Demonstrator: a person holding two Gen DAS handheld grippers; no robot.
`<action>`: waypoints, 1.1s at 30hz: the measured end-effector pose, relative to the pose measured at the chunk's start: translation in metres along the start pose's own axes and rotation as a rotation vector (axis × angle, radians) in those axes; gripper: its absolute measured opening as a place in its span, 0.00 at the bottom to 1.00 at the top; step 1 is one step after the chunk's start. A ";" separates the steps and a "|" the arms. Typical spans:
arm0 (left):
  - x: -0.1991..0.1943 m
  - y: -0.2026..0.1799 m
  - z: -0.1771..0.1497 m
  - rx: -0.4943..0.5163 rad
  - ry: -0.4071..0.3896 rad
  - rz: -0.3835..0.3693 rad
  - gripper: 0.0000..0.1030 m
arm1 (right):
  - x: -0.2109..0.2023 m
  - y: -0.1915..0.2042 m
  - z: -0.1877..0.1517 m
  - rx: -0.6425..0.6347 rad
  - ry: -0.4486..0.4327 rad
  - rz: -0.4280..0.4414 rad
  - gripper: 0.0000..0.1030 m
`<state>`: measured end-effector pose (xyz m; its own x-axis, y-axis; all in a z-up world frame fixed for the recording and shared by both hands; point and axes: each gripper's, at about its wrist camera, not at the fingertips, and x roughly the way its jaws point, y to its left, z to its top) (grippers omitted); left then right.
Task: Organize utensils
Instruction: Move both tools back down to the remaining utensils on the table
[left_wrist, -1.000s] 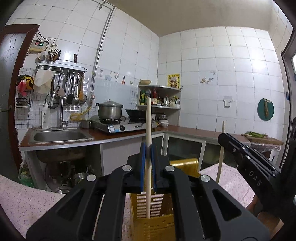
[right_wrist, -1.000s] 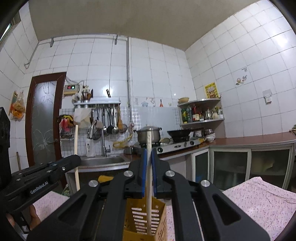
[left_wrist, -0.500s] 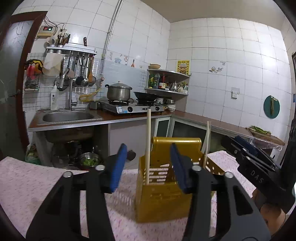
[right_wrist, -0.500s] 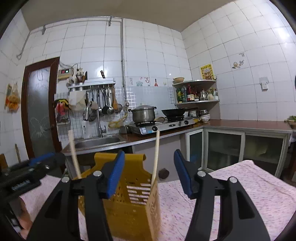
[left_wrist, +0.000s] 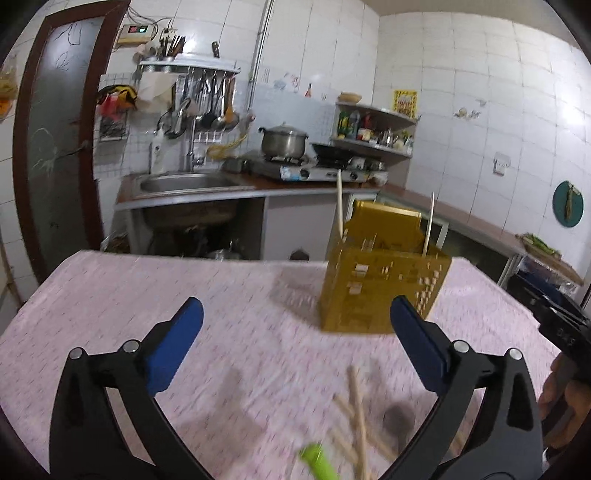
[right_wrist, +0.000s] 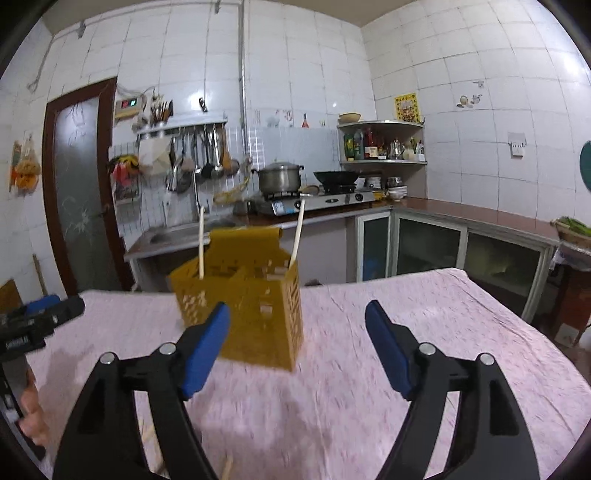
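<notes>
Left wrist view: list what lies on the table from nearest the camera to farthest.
Green utensil → loose wooden chopsticks on the pink tablecloth → yellow utensil holder with two chopsticks standing in it.

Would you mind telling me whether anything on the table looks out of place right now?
Yes: several loose chopsticks lie crossed on the pink tablecloth, beside a green utensil, while only two stand in the yellow holder.
</notes>
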<state>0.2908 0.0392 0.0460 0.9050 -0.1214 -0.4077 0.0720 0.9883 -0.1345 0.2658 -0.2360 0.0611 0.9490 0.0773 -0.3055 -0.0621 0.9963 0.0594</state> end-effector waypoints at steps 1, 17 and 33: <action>-0.004 0.001 -0.003 -0.003 0.011 0.003 0.95 | -0.007 0.003 -0.004 -0.020 0.013 -0.010 0.76; -0.008 -0.003 -0.068 -0.021 0.281 0.004 0.95 | -0.016 0.010 -0.076 0.035 0.344 0.044 0.77; 0.019 -0.016 -0.101 0.017 0.433 0.109 0.95 | 0.004 0.022 -0.103 -0.005 0.515 0.009 0.77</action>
<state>0.2643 0.0117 -0.0509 0.6491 -0.0407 -0.7596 -0.0035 0.9984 -0.0566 0.2362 -0.2098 -0.0367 0.6730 0.0927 -0.7338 -0.0720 0.9956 0.0598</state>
